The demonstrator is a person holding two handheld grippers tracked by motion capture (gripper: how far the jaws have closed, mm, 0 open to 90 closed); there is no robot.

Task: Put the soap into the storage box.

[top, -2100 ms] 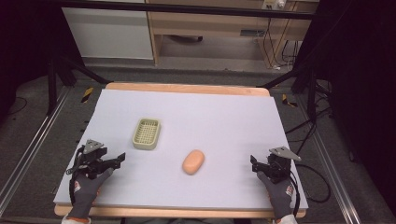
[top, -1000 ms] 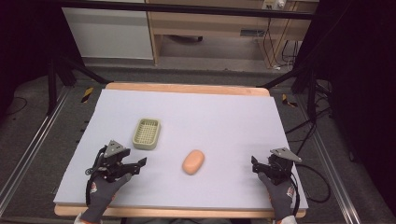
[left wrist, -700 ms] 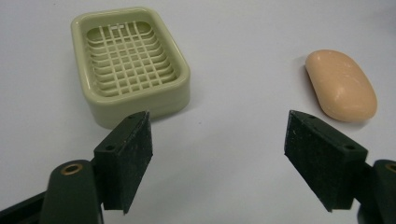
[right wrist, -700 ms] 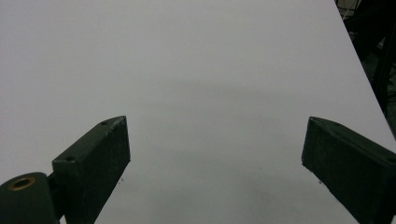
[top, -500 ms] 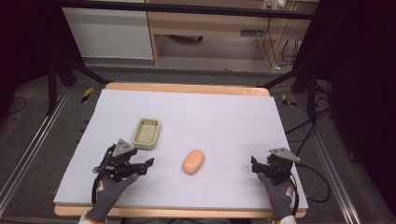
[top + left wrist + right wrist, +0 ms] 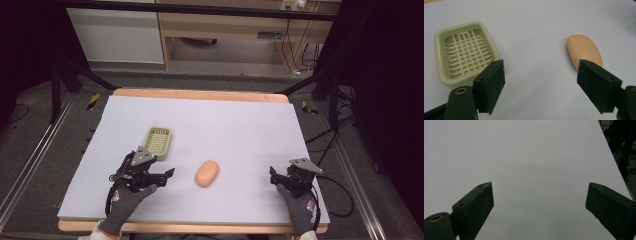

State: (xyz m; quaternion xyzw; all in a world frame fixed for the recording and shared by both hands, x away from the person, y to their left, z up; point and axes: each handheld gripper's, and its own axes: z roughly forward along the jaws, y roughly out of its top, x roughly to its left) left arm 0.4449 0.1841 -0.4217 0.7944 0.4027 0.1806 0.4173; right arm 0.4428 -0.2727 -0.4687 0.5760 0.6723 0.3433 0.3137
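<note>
On the white-covered worktop point(image 6: 225, 125), near the person's edge, lay the peach-coloured oval bar of soap point(image 6: 207, 173), alone on the bare cover and touching nothing. At about ten o'clock from the soap sat the pale green plastic soap dish with a gridded floor point(image 6: 158, 141), empty and well apart from the bar. The left gripper point(image 6: 167, 174) hovered at nine o'clock of the soap, just short of it, pointing toward three o'clock; its jaws stood wide apart and held nothing. From the left gripper view, the dish point(image 6: 465, 53) lay ahead at eleven o'clock and the soap point(image 6: 584, 51) at one o'clock, partly behind the right-hand jaw, so the jaws were not yet centred on the bar. The right gripper point(image 6: 273, 176) rested at three o'clock of the soap, well apart from it, jaws also spread wide and empty over plain worktop point(image 6: 529, 157).

Judging from this, the soap was probably about to be picked up for the dish. Its rounded, smooth body could squirt out if the jaws closed off-centre or near one tapered end. Coming in skewed, one jaw might shove the bar along the cover, and a sweeping approach could nudge the light dish.
</note>
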